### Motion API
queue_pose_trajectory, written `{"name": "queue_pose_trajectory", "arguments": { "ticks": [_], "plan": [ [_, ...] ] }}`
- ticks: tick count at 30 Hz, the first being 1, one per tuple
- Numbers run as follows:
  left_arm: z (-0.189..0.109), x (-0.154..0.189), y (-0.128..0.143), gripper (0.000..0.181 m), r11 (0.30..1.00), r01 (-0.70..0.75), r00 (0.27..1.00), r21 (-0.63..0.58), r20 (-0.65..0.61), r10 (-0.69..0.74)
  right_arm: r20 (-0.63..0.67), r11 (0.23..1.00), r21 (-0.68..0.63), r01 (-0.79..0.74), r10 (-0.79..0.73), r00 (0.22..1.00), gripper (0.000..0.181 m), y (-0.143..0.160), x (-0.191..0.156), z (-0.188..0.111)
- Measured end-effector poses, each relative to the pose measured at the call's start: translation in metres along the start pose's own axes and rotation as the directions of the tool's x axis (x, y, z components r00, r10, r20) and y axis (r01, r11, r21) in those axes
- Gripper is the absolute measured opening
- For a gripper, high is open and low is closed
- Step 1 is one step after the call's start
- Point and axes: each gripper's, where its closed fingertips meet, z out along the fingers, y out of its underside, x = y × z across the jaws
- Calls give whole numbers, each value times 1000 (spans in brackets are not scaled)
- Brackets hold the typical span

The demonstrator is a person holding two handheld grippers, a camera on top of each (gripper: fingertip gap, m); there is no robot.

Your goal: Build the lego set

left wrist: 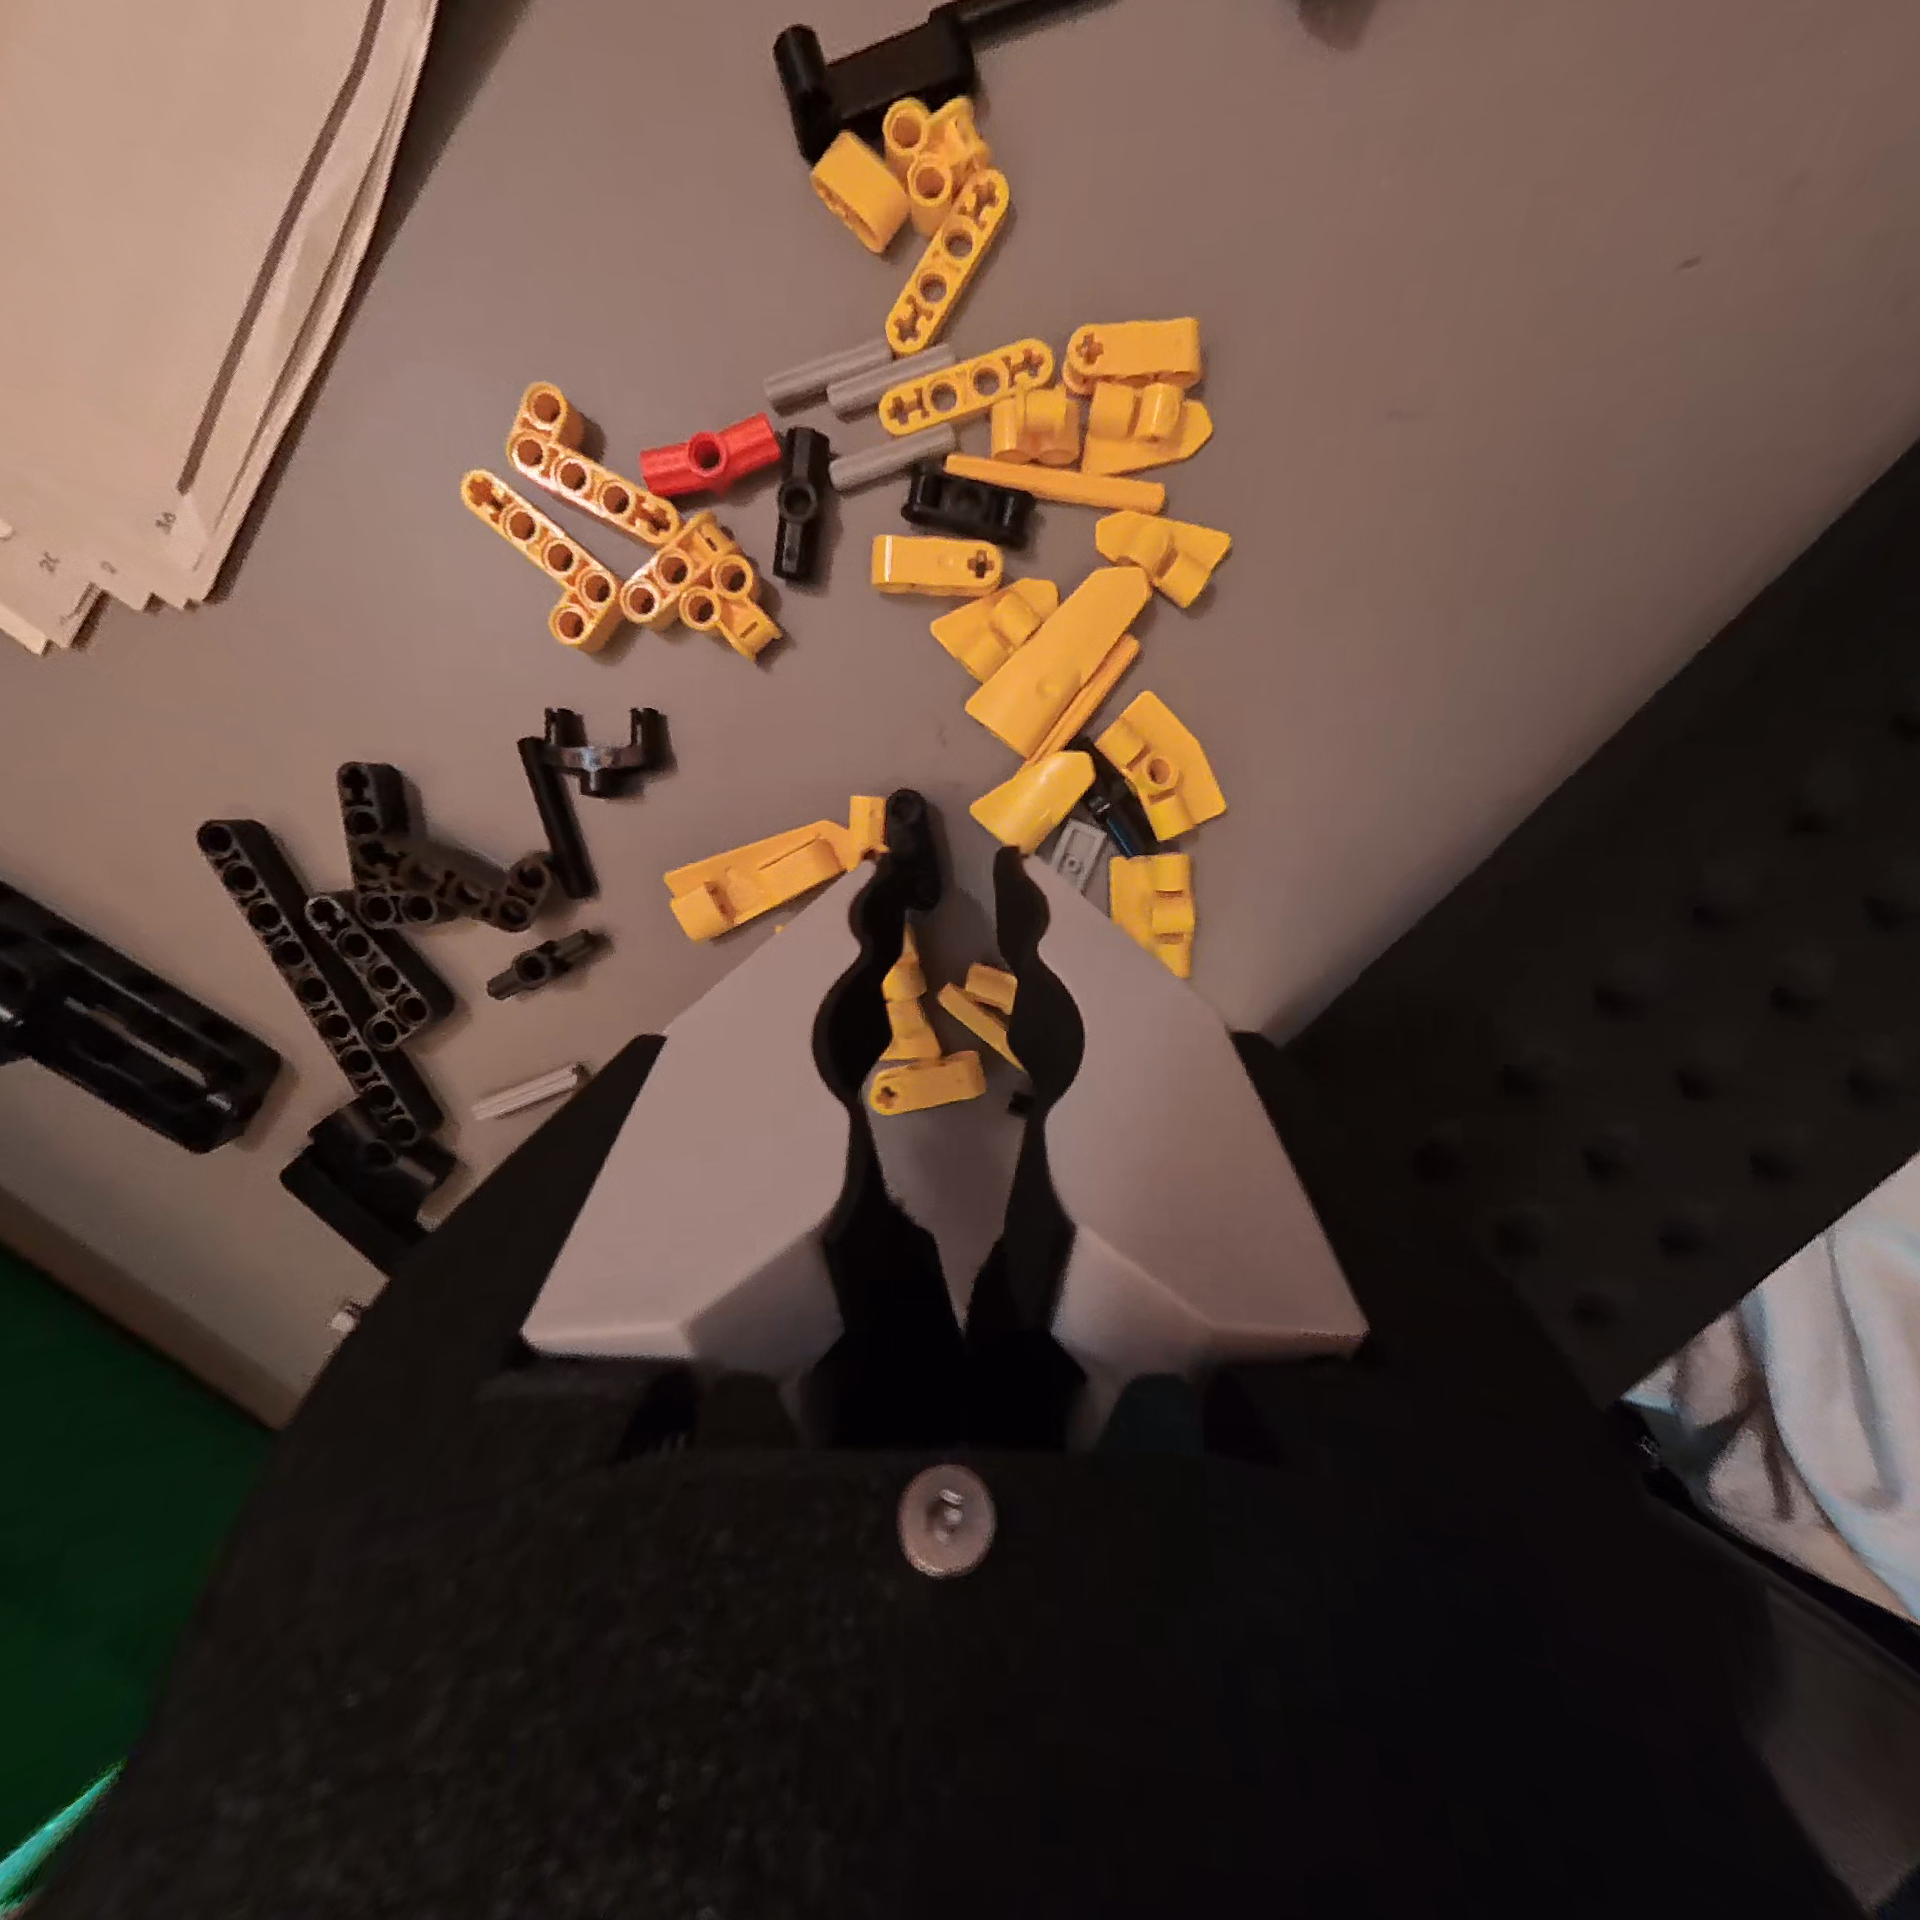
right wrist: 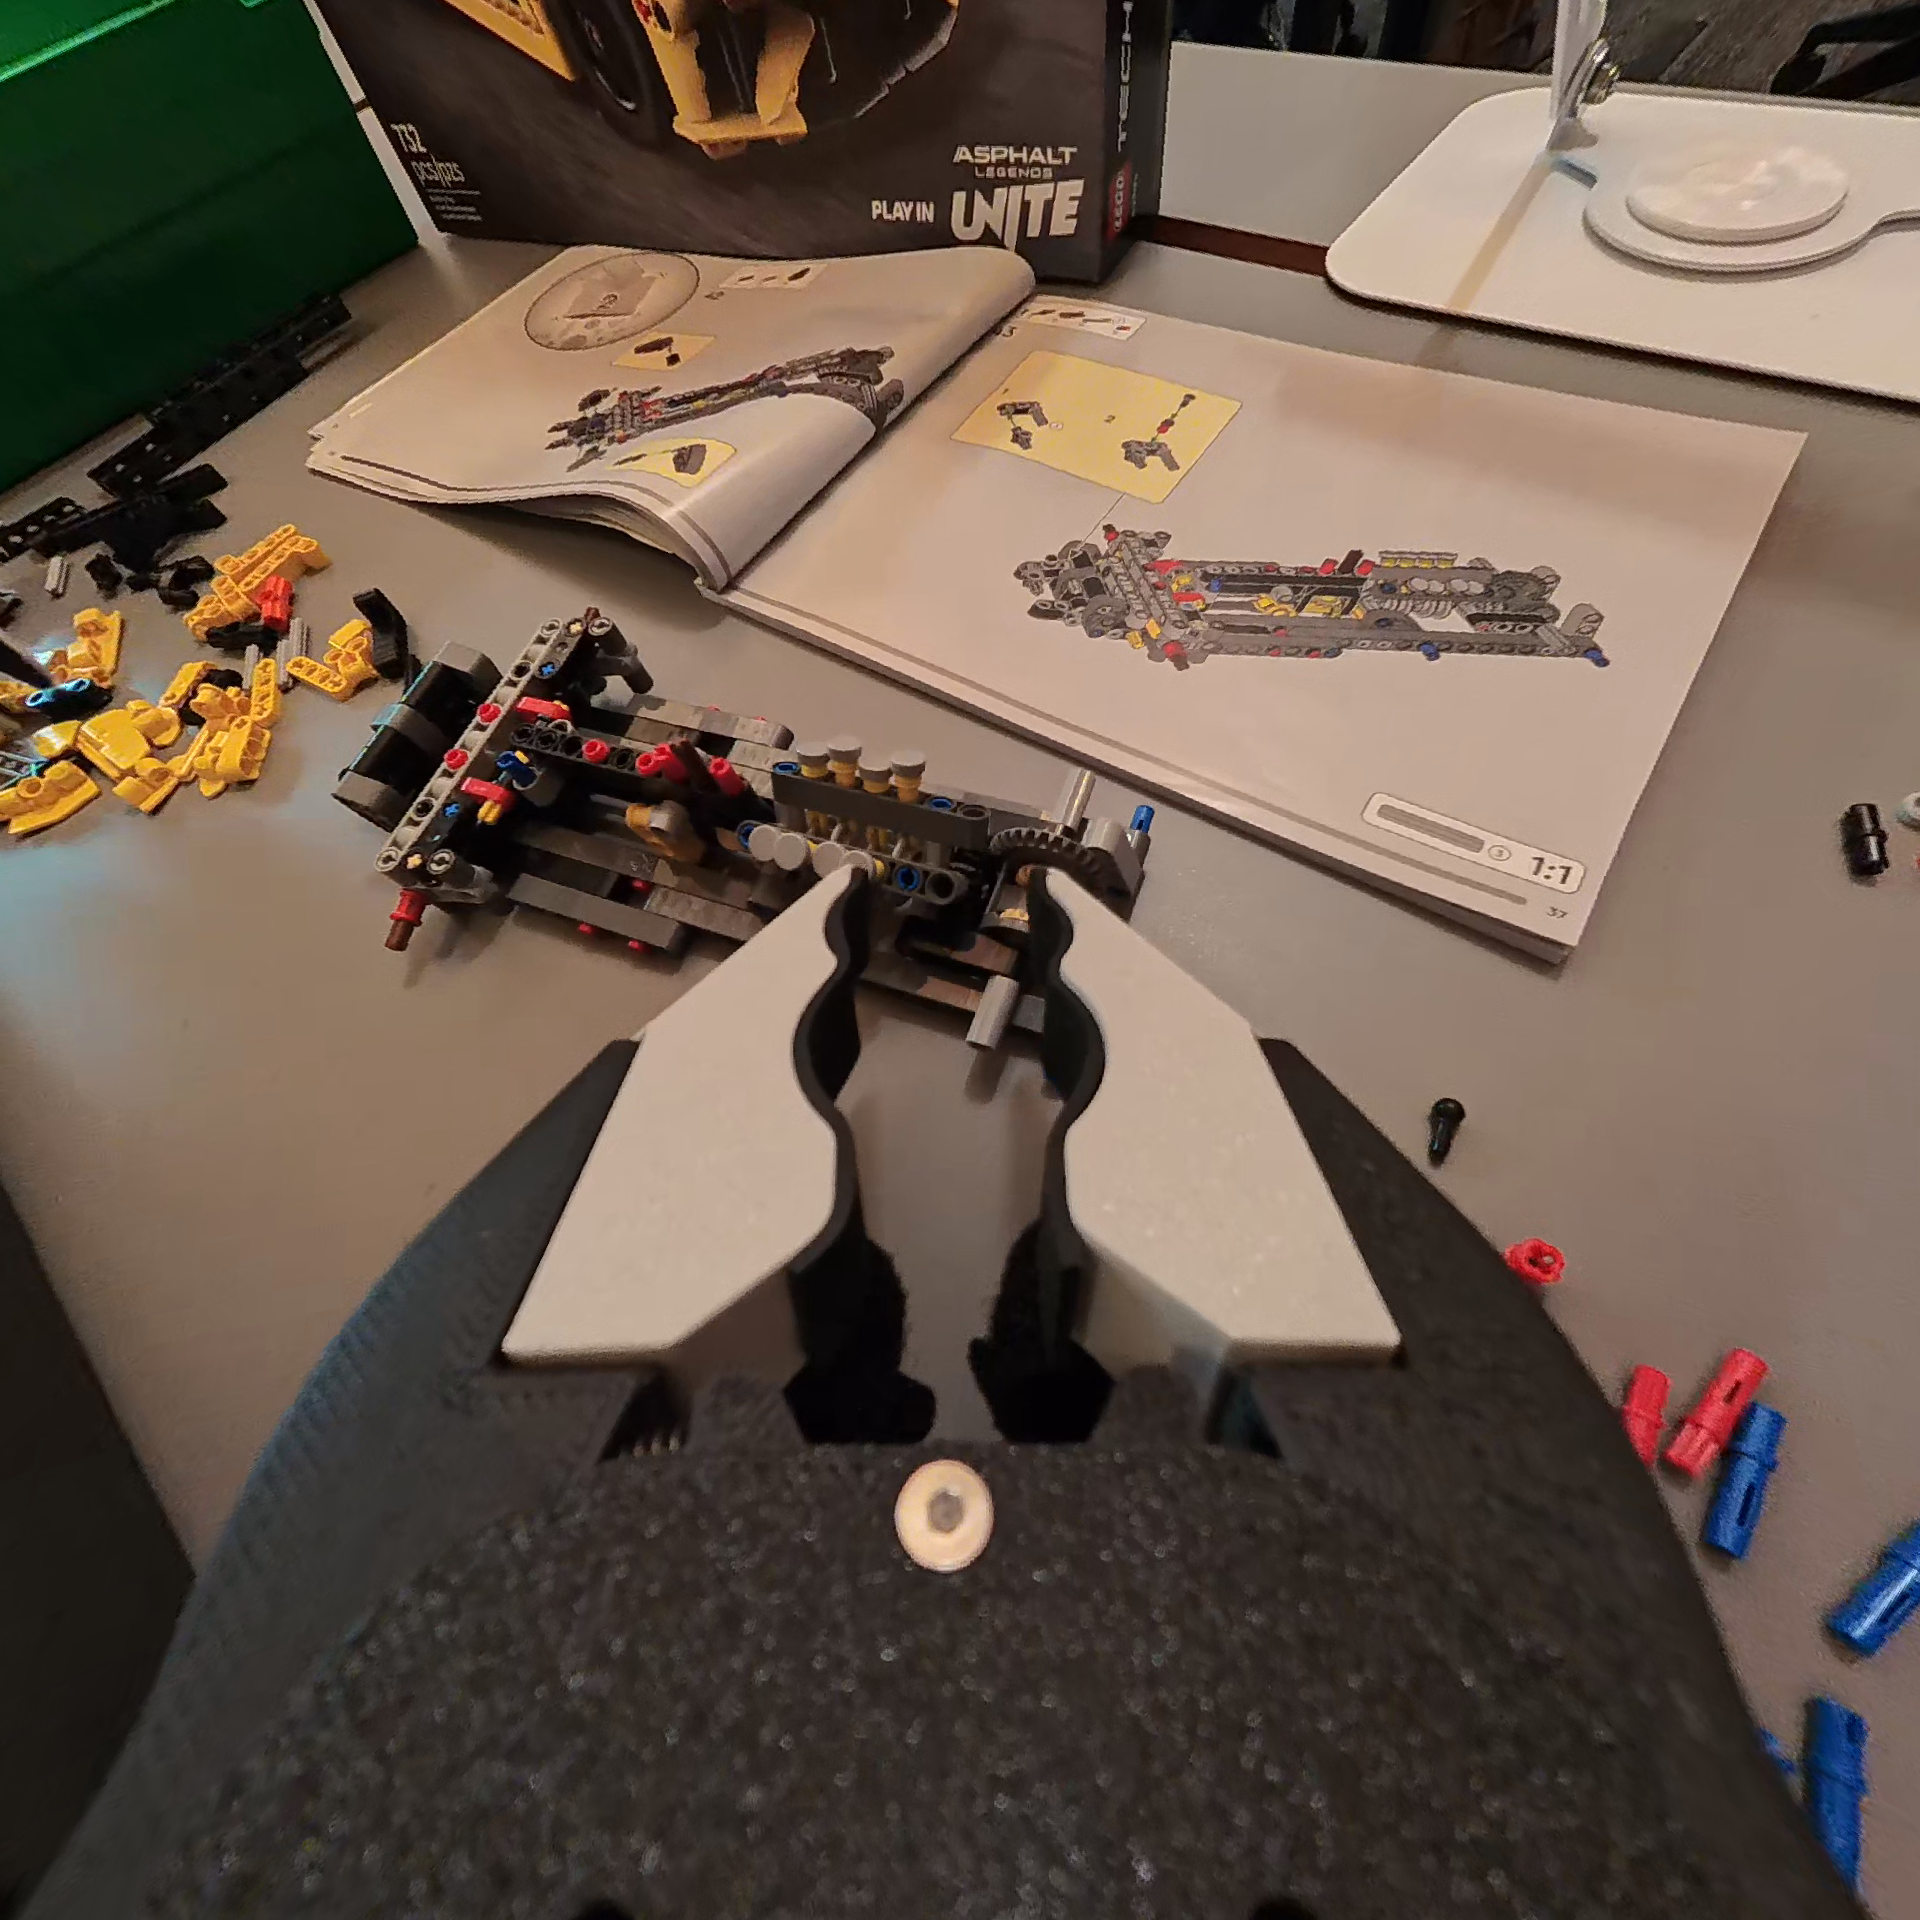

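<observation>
In the left wrist view, loose yellow pieces [left wrist: 1049, 644] and black beams [left wrist: 343, 935] lie scattered on the grey table. My left gripper [left wrist: 943, 871] is open and low over the near end of the yellow pile. A small black connector [left wrist: 914, 844] lies right at its left fingertip, and small yellow pieces [left wrist: 920, 1049] show between the jaws. In the right wrist view, my right gripper [right wrist: 945, 883] is open. Its tips stand on either side of the near end of the part-built grey and black chassis [right wrist: 623, 790], by a dark gear [right wrist: 1039, 844]. Whether they touch it I cannot tell.
The open instruction booklet [right wrist: 1299, 499] lies behind the chassis, with the set's box [right wrist: 779, 125] and a green bin [right wrist: 156, 208] beyond. A white tray [right wrist: 1662, 208] is at the far right. Blue and red pins [right wrist: 1725, 1444] and a black pin [right wrist: 1444, 1122] lie to the right. A red connector [left wrist: 710, 457] lies among grey ones. Spacing between my two grippers at the tips: around 35 centimetres. Measured from the fingertips, the black pin [right wrist: 1444, 1122] is 9 centimetres or so from the right gripper and 45 centimetres from the left.
</observation>
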Motion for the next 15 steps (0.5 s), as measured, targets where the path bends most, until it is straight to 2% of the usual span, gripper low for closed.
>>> {"name": "queue_pose_trajectory", "arguments": {
  "ticks": [2, 5, 15],
  "plan": [
    [3, -4, 0, 15, 1000, 11, 1000, -1, 12, -11, -1, 1000, -3, 2, -2, 1000, 28, 1, 0, 0],
    [3, -8, -5, 2, 1000, 12, 1000, 16, 19, -12, -4, 1000, -7, 5, -5, 1000, 28, 2, 0, 0],
    [2, -8, -10, 0, 999, -41, 999, 28, 35, 40, 0, 1000, -9, 2, -2, 1000, 27, 3, 0, -1]
  ]
}}
